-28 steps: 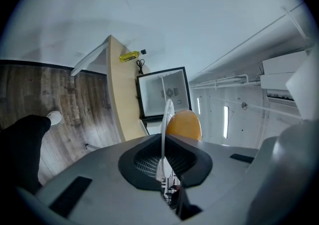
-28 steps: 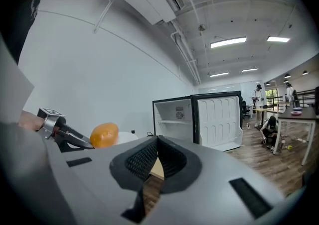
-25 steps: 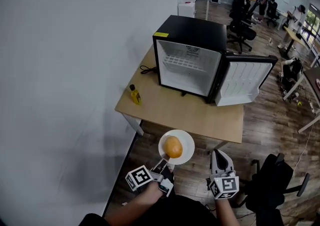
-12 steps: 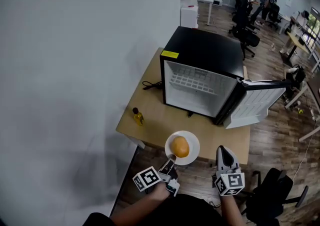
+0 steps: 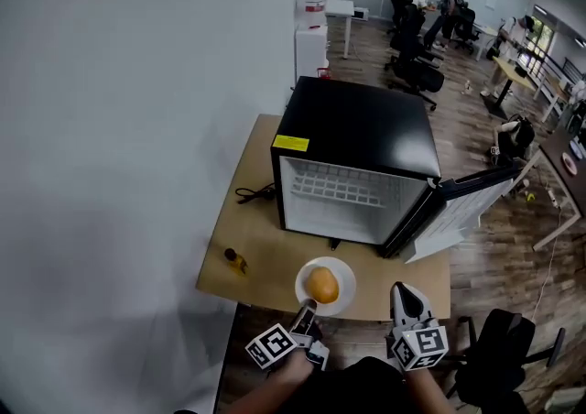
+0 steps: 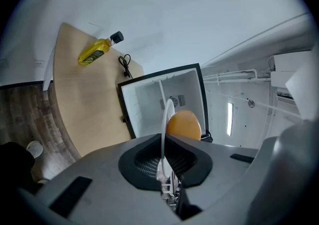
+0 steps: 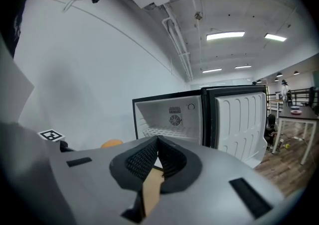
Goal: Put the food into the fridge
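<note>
Open-plan office with a wood floor: a light wooden counter (image 5: 265,266) by the white wall carries a black mini fridge (image 5: 366,137), its door (image 5: 458,211) swung wide to the right, evidently to clear the cavity for loading. The left tongs (image 5: 305,313) are clamped on the near rim of a white plate (image 5: 344,275) bearing an orange (image 5: 321,285), held level over the counter's near edge, presumably so the fruit cannot roll. The right tongs (image 5: 403,295), just right of the plate, are closed on nothing.
</note>
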Motion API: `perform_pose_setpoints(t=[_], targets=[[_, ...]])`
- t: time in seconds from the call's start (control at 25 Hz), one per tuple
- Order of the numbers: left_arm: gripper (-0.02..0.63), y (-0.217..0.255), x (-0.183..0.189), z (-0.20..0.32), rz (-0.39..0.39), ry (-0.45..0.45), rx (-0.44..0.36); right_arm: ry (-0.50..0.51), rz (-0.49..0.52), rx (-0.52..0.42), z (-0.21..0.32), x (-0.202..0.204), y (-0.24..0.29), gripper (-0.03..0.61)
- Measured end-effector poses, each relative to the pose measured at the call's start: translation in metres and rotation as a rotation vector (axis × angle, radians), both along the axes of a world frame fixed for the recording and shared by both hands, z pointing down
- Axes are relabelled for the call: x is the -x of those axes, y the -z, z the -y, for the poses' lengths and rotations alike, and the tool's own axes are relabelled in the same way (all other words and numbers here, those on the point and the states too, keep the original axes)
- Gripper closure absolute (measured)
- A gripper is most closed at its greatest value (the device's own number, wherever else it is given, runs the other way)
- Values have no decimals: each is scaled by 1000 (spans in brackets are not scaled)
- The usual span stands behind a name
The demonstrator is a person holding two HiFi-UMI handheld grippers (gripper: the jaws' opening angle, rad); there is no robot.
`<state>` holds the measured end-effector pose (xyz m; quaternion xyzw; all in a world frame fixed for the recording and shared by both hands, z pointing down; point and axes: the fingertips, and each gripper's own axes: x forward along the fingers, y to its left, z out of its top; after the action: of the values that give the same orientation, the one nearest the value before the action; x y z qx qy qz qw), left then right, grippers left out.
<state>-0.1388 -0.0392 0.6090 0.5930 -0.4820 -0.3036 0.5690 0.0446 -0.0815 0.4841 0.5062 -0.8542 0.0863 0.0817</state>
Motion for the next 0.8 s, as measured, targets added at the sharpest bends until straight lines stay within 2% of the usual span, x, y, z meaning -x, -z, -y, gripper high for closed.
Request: perform_pose_setpoints(t=[0.2, 0.36, 0.64, 0.8], targets=[[592, -18, 1, 31, -27, -9, 25, -3, -30, 11, 15, 6, -12, 518], [592, -26, -1, 54, -25, -7, 31, 1, -2, 39, 27, 7, -22, 518], [592, -55, -17, 99, -36, -22, 59, 6, 16, 20, 58, 2, -28, 518], [592, -65, -22, 127, -25, -42, 42, -8, 18, 30, 78, -1, -31, 518]])
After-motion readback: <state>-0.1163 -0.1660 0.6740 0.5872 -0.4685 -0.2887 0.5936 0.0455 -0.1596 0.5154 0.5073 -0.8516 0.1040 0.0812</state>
